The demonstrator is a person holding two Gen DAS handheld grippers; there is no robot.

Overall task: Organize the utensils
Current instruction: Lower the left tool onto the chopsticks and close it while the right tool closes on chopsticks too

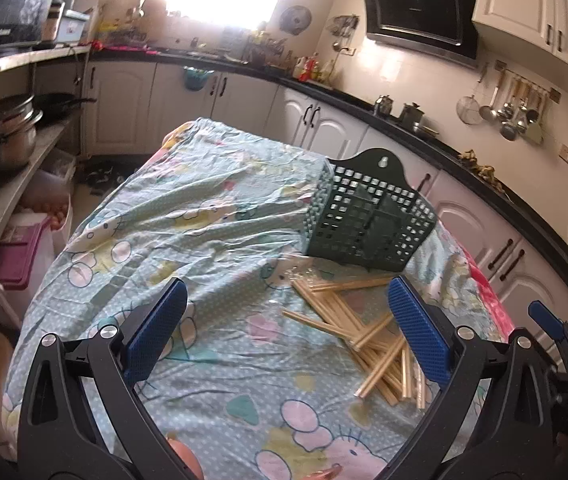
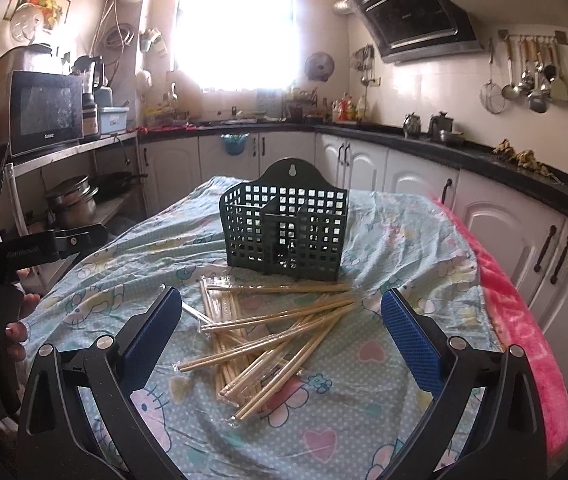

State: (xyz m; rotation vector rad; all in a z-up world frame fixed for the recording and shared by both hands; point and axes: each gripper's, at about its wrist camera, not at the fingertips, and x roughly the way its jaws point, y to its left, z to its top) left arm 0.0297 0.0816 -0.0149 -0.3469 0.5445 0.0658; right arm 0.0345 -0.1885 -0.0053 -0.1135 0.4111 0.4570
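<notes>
Covering the whole table ahead of both claws is a pale blue cartoon-print cloth (image 2: 384, 220), creased and rumpled, with a pink towel (image 2: 524, 320) running along its edge to the right of the right claw. Standing upright on the cloth, straight ahead of the right claw (image 2: 280, 316) and beyond its fingertips, is a dark green lattice caddy (image 2: 284, 232) with an inner divider and a hanging tab at the back; from the left claw (image 1: 288, 316) it sits ahead and off to the right. Between the caddy and the right claw lies a loose heap of wooden chopsticks (image 2: 276, 336), many in clear wrappers, crossing one another at all angles; the nearest ends reach in between that claw's blue pads, though nothing touches them. For the left claw the same heap lies by its right pad, partly hidden behind it. Both claws hang above the cloth with fingers spread wide apart and nothing between them. Part of the left claw and some fingertips (image 2: 16, 332) of the hand holding it show at the left edge of the right view
</notes>
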